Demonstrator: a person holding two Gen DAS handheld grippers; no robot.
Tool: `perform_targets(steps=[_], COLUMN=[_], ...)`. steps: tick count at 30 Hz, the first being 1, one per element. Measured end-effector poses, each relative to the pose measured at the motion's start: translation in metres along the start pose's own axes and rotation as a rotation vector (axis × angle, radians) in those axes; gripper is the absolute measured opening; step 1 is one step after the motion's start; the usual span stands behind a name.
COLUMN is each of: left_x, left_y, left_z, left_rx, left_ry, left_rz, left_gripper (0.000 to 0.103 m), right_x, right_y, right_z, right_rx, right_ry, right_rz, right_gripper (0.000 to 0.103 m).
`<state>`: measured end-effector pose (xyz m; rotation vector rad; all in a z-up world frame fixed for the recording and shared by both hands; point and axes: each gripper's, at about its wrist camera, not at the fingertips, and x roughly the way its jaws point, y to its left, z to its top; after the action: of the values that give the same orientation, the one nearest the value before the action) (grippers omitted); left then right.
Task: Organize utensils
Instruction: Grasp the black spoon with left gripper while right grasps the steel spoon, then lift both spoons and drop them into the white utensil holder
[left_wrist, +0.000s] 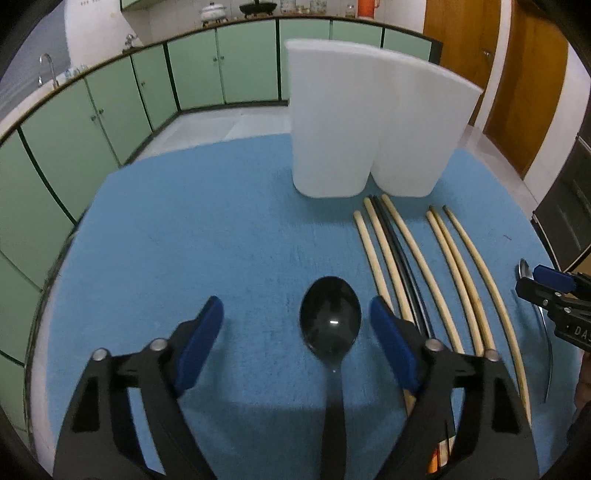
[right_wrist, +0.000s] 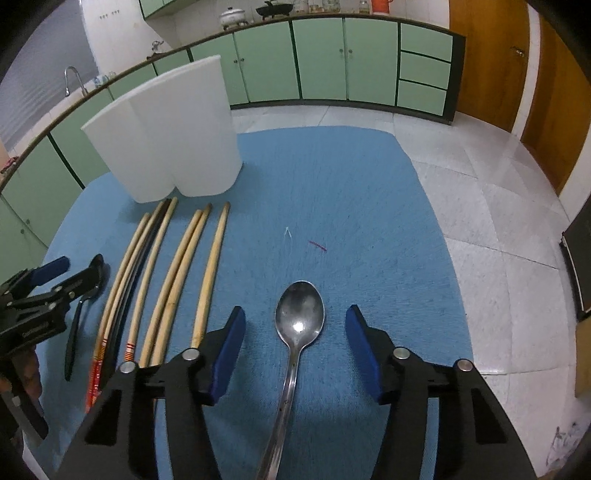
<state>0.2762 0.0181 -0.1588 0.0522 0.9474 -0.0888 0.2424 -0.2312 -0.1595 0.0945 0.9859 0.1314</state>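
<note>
A: We check the left gripper (left_wrist: 295, 328) first. Its jaws stand apart with the black spoon (left_wrist: 330, 317) between them at lower centre of the left wrist view; neither blue pad touches the bowl, so the claw is released.

B: Confirmed. We check the right gripper (right_wrist: 295, 332) next. The metal spoon (right_wrist: 300, 314) lies between its fingers at lower centre of the right wrist view, handle running toward the bottom edge. Both pads stand clear of it: released as well.

A: We note that both spoons lie flat on the blue cloth (right_wrist: 351, 177).

B: We also note the chopsticks (right_wrist: 173, 266), side by side at left of centre, tips toward the white holder (right_wrist: 166, 136), which stands upright at upper left on the cloth.
</note>
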Motion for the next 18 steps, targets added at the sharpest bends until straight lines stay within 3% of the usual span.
perform_targets(steps=[3,6,9,11,18], left_x=[0.008,0.009,0.009,0.006,-0.014], left_y=[0.001,-0.004,-0.007,-0.01,-0.008], left_z=[0.0,-0.001,0.001,0.0,-0.005], left_rx=[-0.005,0.009,0.024,0.034,0.022], left_ry=[0.017,0.01,-0.003,-0.013,-0.084], left_rz=[-0.008,-0.004,-0.016,-0.023,-0.063], left_gripper=[0.073,0.069,0.052,0.034,0.034], right_x=[0.001,0.004,0.005,0.004,-0.014], right_y=[0.001,0.002,0.003,0.002,-0.001], right_z=[0.001,0.003,0.003,0.003,-0.001], right_rx=[-0.006,-0.015,-0.022,-0.02,-0.011], right_ry=[-0.001,-0.001,-0.006,-0.007,-0.077], right_rz=[-0.003,-0.013,-0.024,-0.017,0.02], right_gripper=[0.052,0.043,0.032,0.028,0.028])
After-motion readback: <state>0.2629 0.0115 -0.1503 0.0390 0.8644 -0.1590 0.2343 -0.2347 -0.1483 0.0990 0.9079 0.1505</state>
